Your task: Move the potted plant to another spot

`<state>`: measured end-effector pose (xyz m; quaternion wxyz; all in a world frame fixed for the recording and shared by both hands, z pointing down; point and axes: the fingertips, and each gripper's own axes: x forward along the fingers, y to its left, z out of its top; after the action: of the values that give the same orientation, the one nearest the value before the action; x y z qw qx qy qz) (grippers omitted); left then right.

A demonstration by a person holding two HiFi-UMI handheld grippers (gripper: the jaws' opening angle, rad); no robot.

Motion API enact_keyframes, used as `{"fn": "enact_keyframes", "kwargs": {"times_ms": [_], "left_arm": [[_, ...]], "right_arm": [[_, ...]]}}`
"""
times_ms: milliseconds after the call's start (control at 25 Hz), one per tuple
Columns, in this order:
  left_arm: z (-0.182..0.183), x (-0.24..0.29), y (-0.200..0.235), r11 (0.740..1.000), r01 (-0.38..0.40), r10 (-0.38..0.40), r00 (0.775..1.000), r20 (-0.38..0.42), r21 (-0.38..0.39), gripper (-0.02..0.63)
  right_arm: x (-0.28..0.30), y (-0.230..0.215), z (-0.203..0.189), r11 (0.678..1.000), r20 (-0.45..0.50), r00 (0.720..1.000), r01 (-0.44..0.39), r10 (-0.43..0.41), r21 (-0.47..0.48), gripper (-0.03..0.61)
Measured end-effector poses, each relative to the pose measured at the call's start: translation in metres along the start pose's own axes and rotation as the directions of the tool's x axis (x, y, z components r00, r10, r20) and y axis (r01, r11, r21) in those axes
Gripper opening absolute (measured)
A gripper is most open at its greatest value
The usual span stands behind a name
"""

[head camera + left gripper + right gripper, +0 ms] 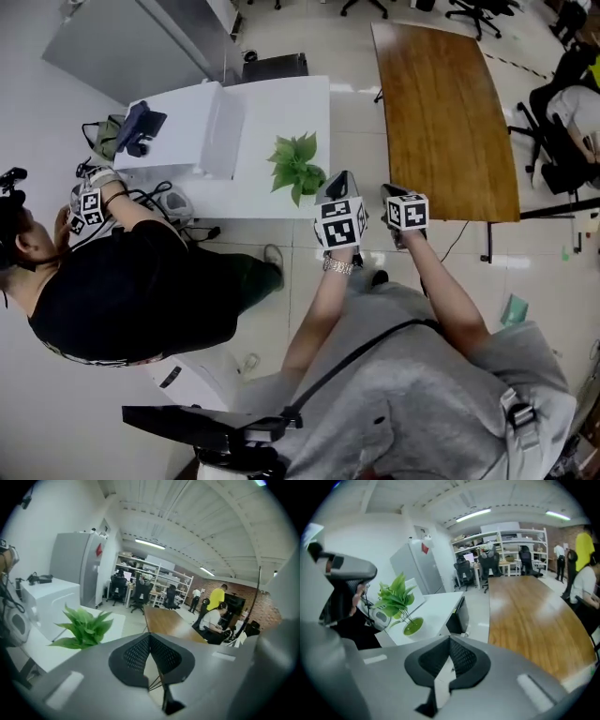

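The potted plant (298, 167), green leaves in a small pot, stands near the front right corner of the white table (281, 108). My left gripper (339, 178) hovers just right of the plant, off the table's edge, shut with nothing in it. My right gripper (395, 193) is further right, over the floor beside the wooden table (445, 112), also shut and empty. In the left gripper view the plant (84, 627) sits left of the closed jaws (150, 637). The right gripper view shows the plant (397, 598) up and left of the closed jaws (450, 640).
A person in black (122, 281) sits at the white table's left front, next to cables and devices. A white box (187, 131) lies on the table behind the plant. A black case (274, 66) stands on the floor beyond. Office chairs (562, 112) stand at the far right.
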<state>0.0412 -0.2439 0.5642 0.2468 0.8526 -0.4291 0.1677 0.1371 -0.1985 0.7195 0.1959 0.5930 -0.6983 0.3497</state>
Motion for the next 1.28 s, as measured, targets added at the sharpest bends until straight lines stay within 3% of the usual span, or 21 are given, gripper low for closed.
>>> {"fn": "enact_keyframes", "kwargs": {"times_ms": [200, 360, 480, 600, 920, 1080, 1280], "left_arm": [[-0.052, -0.013, -0.073, 0.99, 0.127, -0.119, 0.987, -0.109, 0.068, 0.015], [-0.129, -0.067, -0.123, 0.981, 0.169, -0.144, 0.963, -0.227, 0.097, 0.015], [-0.17, -0.103, -0.133, 0.974, 0.189, -0.149, 0.951, -0.272, 0.125, 0.016], [-0.173, -0.123, -0.125, 0.973, 0.19, -0.151, 0.954, -0.258, 0.134, 0.016], [-0.135, -0.146, -0.125, 0.969, 0.205, -0.18, 0.967, -0.182, 0.134, 0.015], [-0.144, -0.152, -0.106, 0.968, 0.19, -0.152, 0.964, -0.217, 0.164, 0.015], [-0.15, -0.152, -0.075, 0.979, 0.156, -0.123, 0.964, -0.234, 0.13, 0.015]], "right_arm": [[-0.061, -0.002, -0.003, 0.989, 0.029, 0.997, 0.072, -0.076, 0.128, 0.002], [-0.096, 0.016, -0.019, 0.991, 0.043, 0.996, 0.075, -0.08, 0.111, 0.0], [-0.121, 0.031, -0.032, 0.994, 0.054, 0.996, 0.071, -0.076, 0.084, 0.0], [-0.148, 0.046, -0.045, 0.996, 0.067, 0.995, 0.069, -0.073, 0.06, 0.0], [-0.203, 0.08, -0.069, 0.997, 0.089, 0.993, 0.076, -0.078, 0.016, 0.0], [-0.194, 0.099, -0.077, 0.997, 0.072, 0.995, 0.067, -0.069, 0.029, 0.0], [-0.184, 0.131, -0.072, 0.999, 0.067, 0.998, -0.003, 0.006, -0.05, 0.0]]}}
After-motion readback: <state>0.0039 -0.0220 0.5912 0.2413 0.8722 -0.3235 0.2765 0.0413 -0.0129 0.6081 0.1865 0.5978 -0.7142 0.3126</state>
